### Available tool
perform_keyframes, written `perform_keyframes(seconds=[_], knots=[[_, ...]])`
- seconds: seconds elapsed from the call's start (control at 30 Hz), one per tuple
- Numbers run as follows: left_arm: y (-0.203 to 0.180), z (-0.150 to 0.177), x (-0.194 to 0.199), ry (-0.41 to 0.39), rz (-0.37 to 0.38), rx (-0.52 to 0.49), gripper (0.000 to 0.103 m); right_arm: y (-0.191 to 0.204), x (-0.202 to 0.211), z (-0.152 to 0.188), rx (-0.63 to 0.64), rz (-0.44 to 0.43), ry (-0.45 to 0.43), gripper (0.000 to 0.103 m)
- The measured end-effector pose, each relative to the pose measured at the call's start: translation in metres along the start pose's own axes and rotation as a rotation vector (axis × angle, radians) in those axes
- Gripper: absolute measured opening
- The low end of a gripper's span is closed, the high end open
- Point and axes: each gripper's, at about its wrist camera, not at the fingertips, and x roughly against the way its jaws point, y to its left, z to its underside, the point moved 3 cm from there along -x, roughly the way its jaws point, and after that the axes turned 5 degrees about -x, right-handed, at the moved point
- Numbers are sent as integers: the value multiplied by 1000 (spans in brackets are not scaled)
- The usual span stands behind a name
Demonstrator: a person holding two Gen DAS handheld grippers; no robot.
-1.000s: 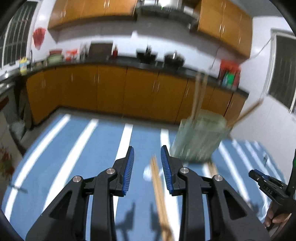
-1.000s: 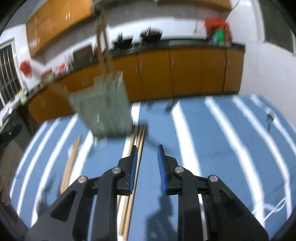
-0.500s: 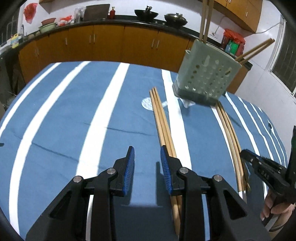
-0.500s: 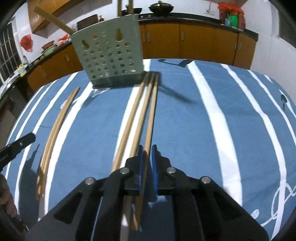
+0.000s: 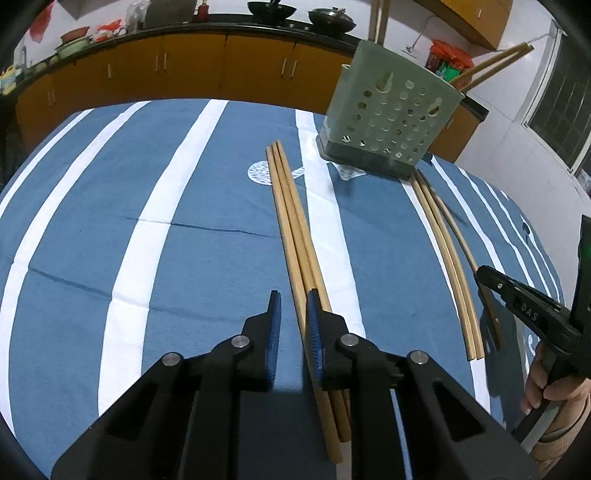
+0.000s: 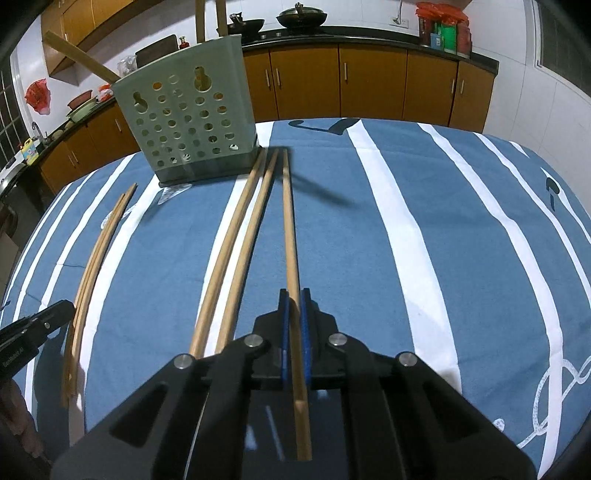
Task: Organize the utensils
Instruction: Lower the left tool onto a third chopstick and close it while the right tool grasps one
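Both grippers have dropped toward the tablecloth (image 5: 92, 236), jaws closing. We find the right gripper (image 6: 294, 314) pinching one chopstick (image 6: 290, 236), lengthwise toward the holder (image 6: 188, 125). Our left gripper (image 5: 293, 314) is narrowed, its right pad against a chopstick bundle (image 5: 291, 206) pointing likewise, not clamped.

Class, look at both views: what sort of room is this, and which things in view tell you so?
Most likely a home kitchen: orange wooden cabinets under a dark worktop, black woks on it, and a pale green perforated plastic utensil holder with wooden chopsticks on the blue-and-white striped tablecloth.
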Motion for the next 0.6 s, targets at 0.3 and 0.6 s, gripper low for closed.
perform_keyframes(seconds=[0.3, 0.6], knots=[[-8, 1, -3, 10, -26, -27, 9, -1, 1, 6, 9, -8, 7, 10], [4, -9, -7, 9, -71, -26, 8, 1, 2, 6, 24, 7, -7, 8]])
